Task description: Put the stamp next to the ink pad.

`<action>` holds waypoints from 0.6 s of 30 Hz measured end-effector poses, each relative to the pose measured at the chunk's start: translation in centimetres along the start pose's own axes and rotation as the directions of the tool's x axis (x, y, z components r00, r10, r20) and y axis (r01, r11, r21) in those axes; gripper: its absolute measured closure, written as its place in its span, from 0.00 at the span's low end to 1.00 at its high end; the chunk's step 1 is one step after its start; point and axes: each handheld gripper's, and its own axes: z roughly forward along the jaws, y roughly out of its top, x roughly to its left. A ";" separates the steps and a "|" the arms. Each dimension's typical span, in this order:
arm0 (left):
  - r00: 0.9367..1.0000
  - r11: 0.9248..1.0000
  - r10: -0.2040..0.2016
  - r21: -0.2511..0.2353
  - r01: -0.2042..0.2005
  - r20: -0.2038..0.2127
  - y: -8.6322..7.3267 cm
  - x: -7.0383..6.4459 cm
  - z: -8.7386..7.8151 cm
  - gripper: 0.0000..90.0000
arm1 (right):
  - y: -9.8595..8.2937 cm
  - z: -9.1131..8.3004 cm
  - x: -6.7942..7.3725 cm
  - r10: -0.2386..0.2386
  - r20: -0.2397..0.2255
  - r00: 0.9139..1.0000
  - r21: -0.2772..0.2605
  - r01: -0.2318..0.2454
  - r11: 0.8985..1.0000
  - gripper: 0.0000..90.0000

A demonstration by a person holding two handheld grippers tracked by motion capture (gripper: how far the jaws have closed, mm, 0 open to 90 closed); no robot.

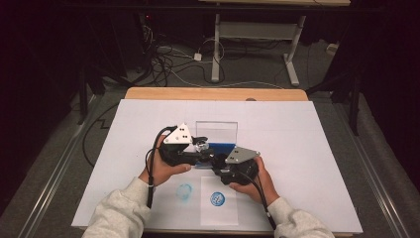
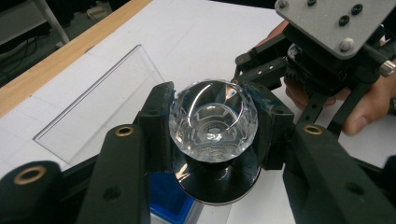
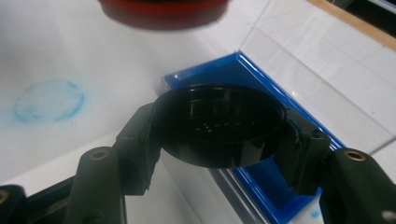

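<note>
You grip a clear faceted knob (image 2: 212, 120) and a glossy black cap (image 3: 219, 123). Your ink tray (image 3: 261, 184) is bright blue, and blue round stamp marks (image 1: 184, 191) dot the white sheet (image 1: 307, 163).

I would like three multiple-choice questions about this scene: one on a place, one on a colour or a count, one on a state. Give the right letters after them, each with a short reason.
1. Where does the blue ink pad lie?
A. in the open clear case
B. on the wooden table edge
C. on the floor

2. How many round blue prints are on the white surface near the person?
A. none
B. two
C. five

3. What does the left gripper hold?
A. nothing, it is open
B. a sheet of paper
C. the stamp's clear faceted knob

Answers:
1 A, the right gripper view shows the pad inside the case, whose clear lid stands up.
2 B, the high view shows one faint print and one darker print.
3 C, its jaws press the clear faceted knob from both sides.
</note>
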 end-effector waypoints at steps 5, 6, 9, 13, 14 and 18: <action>1.000 1.000 -0.006 -0.011 0.006 0.011 0.1 -0.1 0.5 0.61 | 0.7 0.5 0.3 0.019 -0.014 1.000 -0.021 -0.019 1.000 0.43; 1.000 1.000 -0.007 -0.010 0.007 0.011 0.1 -0.2 0.6 0.61 | 0.7 0.6 0.3 0.017 -0.016 1.000 -0.021 -0.017 1.000 0.43; 1.000 0.999 -0.014 -0.028 0.014 0.016 0.1 -0.2 0.7 0.61 | 0.7 0.7 0.4 0.022 -0.021 1.000 -0.023 -0.023 0.999 0.43; 1.000 1.000 -0.012 -0.026 0.012 0.022 0.1 -0.4 1.2 0.61 | 0.7 0.6 0.4 0.035 -0.038 0.999 -0.046 -0.037 0.998 0.43; 1.000 1.000 -0.011 -0.022 0.011 0.027 0.1 -0.5 1.3 0.61 | 0.7 0.6 0.4 0.043 -0.040 0.998 -0.048 -0.044 0.998 0.43; 1.000 1.000 -0.007 -0.029 0.008 0.022 0.0 -0.6 1.6 0.61 | 0.7 0.3 0.2 0.053 -0.046 0.998 -0.063 -0.056 0.996 0.43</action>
